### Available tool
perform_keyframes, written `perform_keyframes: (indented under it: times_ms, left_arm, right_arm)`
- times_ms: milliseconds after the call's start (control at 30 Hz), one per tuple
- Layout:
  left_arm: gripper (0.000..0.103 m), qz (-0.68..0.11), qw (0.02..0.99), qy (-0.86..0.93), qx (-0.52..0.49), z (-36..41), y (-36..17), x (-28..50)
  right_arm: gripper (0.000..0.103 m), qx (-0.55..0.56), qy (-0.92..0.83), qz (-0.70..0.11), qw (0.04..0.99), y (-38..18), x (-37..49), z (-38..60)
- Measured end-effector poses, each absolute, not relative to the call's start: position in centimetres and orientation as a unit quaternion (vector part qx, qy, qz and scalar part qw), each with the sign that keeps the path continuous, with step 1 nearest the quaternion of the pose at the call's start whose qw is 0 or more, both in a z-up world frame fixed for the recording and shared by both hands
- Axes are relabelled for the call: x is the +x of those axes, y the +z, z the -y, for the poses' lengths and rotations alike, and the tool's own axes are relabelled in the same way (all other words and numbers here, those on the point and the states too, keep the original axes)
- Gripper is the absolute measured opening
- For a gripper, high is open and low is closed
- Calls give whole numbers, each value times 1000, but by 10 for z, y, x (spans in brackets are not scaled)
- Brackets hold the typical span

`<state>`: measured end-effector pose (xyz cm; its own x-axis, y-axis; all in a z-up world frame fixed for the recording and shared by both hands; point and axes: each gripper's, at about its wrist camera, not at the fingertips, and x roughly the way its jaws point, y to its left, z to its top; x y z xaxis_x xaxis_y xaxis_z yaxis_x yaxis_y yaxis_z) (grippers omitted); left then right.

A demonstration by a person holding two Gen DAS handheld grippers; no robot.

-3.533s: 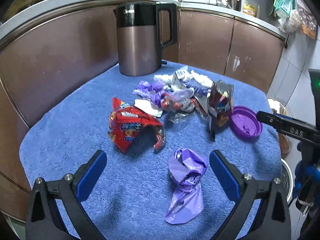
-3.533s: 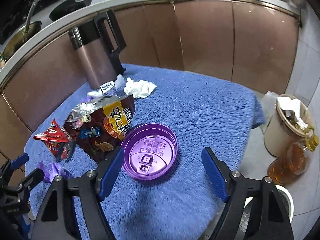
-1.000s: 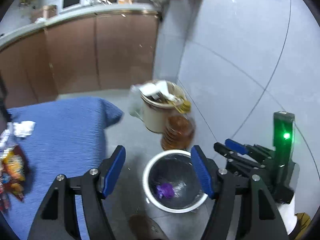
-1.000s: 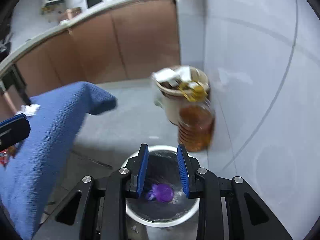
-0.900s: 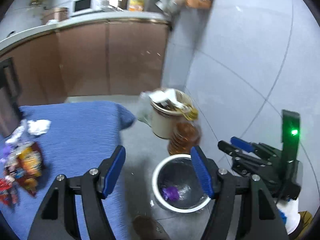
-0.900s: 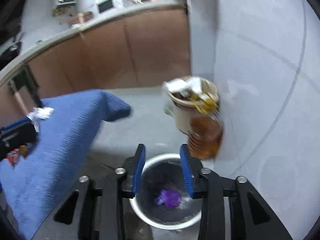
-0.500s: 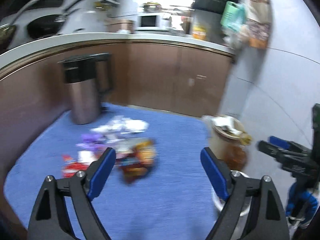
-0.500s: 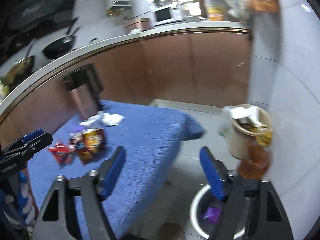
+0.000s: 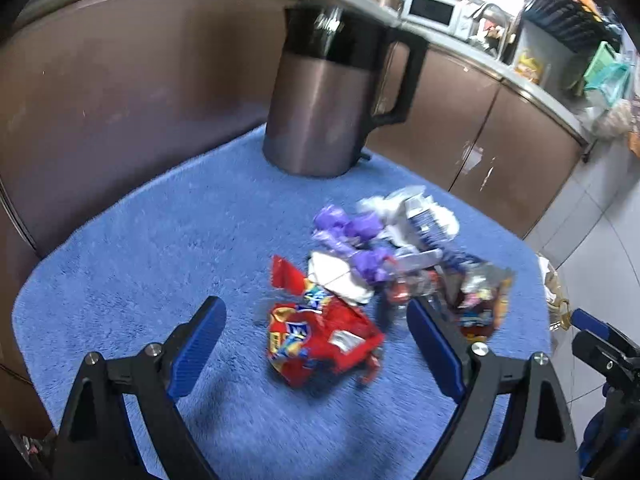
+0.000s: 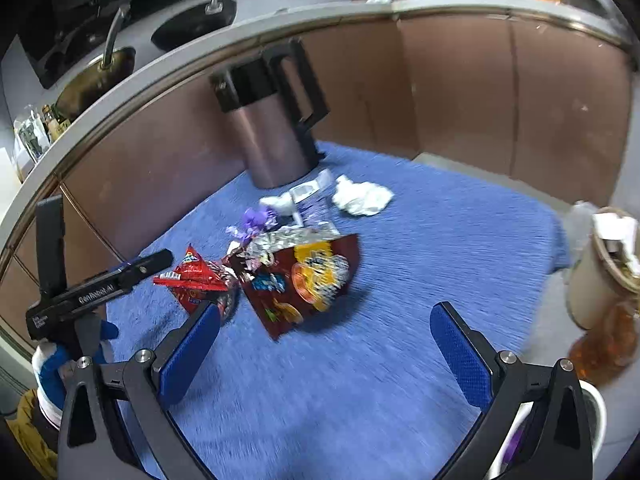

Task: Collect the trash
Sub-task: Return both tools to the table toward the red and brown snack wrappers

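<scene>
Open towel up front, clutter behind

Bare blue towel (image 10: 440,248) lies right of the wrapper heap (image 9: 360,276); the kettle (image 9: 324,108) blocks the back.

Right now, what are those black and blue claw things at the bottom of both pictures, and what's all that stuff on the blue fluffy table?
Those claws are hand-held grippers. A person holds one in each hand, and each carries a little camera looking forward between its two blue fingers. One picture comes from the left hand-held gripper, the other from the right hand-held gripper. Both have just been opening, and nothing is between their fingers.

The blue fluffy towel covers a table. On it stands a tall metal kettle with a black handle. In front lies trash to collect: a crumpled red snack wrapper, a dark red snack bag, purple crinkled wrappers and a white scrunched tissue.

The pictures are a little blurry.
</scene>
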<state>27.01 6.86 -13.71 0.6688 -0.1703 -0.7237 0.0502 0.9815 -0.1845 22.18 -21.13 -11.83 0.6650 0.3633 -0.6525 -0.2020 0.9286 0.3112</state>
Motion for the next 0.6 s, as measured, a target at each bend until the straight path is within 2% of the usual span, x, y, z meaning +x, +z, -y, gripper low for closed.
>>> perform_keyframes:
  times_ms: [167, 333, 400, 467, 500, 567, 600]
  left_arm:
    - [92, -429, 897, -61, -87, -70, -163, 287]
    - [91, -442, 888, -69, -105, -69, -178, 294]
    - [85, -442, 887, -72, -115, -71, -182, 293]
    - [75, -444, 884, -76, -127, -75, -187, 293]
    - [72, -445, 882, -78, -131, -77, -188, 294]
    - [66, -447, 881, -80, -136, -78, -190, 293]
    - [64, -447, 881, -80, -137, -78, -190, 293]
  right_arm:
    - [103, 126, 172, -408, 888, -148, 268, 198]
    - [103, 197, 189, -418, 866, -168, 297, 199]
    - [102, 210, 190, -423, 861, -173, 304, 198]
    - [93, 217, 192, -428, 856, -177, 307, 197]
    - [80, 217, 192, -429, 855, -178, 306, 196]
    - [72, 215, 189, -434, 855, -181, 308, 195]
    - [64, 214, 188, -435, 854, -183, 306, 195]
